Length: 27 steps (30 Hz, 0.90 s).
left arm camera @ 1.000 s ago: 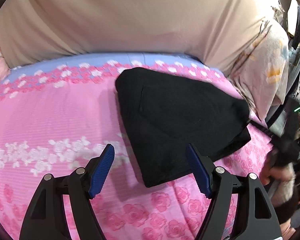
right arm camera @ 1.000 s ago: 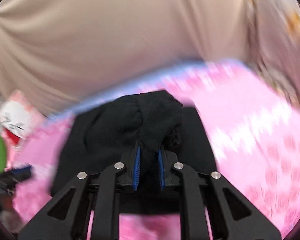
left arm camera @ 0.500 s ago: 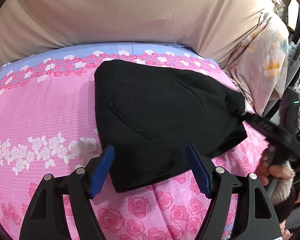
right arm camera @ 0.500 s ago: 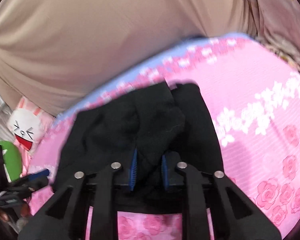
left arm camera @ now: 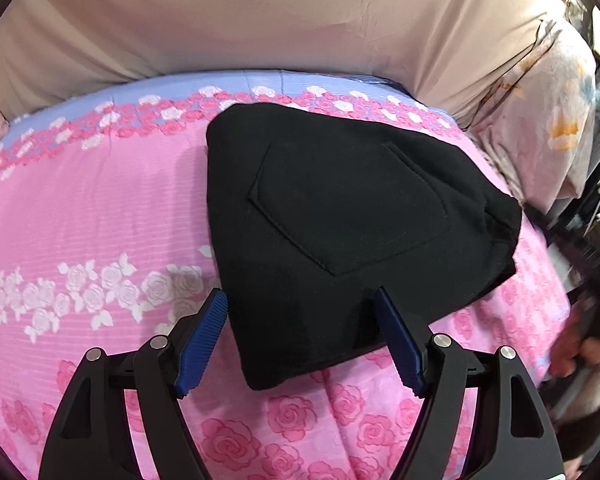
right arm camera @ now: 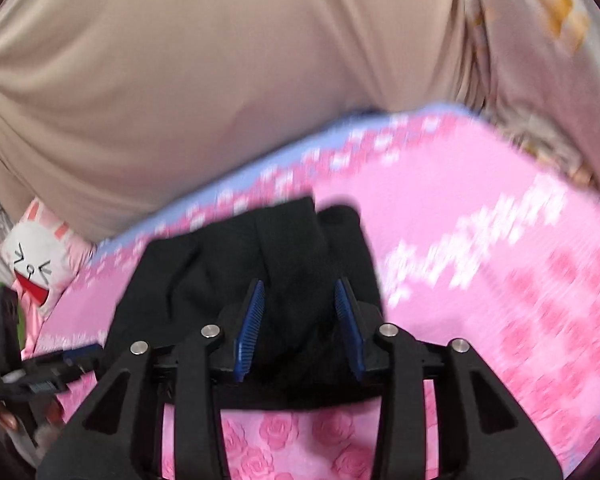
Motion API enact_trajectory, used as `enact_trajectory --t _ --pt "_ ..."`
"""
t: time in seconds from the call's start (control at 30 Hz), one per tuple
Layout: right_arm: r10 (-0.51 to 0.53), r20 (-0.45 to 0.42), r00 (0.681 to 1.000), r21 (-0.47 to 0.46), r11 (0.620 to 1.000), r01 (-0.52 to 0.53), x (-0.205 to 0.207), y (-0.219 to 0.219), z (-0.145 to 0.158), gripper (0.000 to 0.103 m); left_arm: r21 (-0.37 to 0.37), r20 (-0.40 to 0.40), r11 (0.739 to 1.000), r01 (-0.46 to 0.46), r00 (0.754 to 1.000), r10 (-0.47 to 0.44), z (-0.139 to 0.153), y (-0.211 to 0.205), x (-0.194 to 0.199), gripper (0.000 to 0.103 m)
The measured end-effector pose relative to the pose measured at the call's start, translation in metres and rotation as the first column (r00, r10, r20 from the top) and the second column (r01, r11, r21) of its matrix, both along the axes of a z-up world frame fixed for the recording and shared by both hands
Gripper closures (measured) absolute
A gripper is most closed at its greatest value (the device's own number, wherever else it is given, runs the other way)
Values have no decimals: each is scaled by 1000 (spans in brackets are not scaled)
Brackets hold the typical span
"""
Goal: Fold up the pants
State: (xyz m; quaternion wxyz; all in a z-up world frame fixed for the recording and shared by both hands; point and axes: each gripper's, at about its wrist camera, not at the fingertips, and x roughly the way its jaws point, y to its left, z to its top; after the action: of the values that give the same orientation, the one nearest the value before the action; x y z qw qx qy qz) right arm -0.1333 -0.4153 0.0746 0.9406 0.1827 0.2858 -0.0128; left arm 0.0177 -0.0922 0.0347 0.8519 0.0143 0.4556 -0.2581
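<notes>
Black pants point(left arm camera: 340, 224) lie folded into a compact wedge on the pink rose-print sheet point(left arm camera: 80, 208), with a back pocket facing up. My left gripper point(left arm camera: 300, 300) hovers open over the near corner of the pants, its blue pads on either side of the cloth without touching it. In the right wrist view the pants point(right arm camera: 228, 264) stretch away from my right gripper point(right arm camera: 300, 292). Its jaws are opening, and a fold of the black cloth still lies between the blue pads, which no longer squeeze it. That view is blurred by motion.
A beige draped cloth point(left arm camera: 260, 20) rises behind the bed. A floral pillow point(left arm camera: 548, 120) lies at the right end and a cartoon rabbit pillow point(right arm camera: 40, 260) at the other. The person's hand point(left arm camera: 580, 352) shows at the right bed edge.
The right jaws have parted after pinching a raised bunch of black cloth, and the bunch has sunk lower. The left gripper has stayed wide open and drifted slightly closer to the pants.
</notes>
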Motion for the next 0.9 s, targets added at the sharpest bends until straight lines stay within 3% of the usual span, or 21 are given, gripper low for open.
enact_trajectory --t 0.13,0.3,0.47,0.6,0.7,0.8,0.9 --pt "103 15 995 -67 993 -101 16 24 16 69 14 8 1000 2 1000 -2 -1 -5 -2 30" --pt "72 -201 977 -131 986 -99 68 32 -49 73 36 25 999 -4 1000 3 -1 -7 -5 27" --pt "70 -91 993 -108 991 -80 46 38 -18 67 65 45 998 -7 999 4 -3 -7 -7 26" --pt "50 -189 981 -150 986 -79 58 32 -42 63 41 30 999 -9 1000 8 -4 -7 -5 26" --pt "45 -142 989 -128 990 -63 44 29 -38 63 14 17 1000 -11 1000 11 -5 -1 -5 25" --pt "4 -101 995 -87 996 -13 25 14 -27 45 -26 -13 1000 -12 1000 11 -5 8 -1 25" --pt "-52 -130 990 -75 996 43 18 -7 -32 43 -58 -47 998 -26 999 23 -8 13 7 25"
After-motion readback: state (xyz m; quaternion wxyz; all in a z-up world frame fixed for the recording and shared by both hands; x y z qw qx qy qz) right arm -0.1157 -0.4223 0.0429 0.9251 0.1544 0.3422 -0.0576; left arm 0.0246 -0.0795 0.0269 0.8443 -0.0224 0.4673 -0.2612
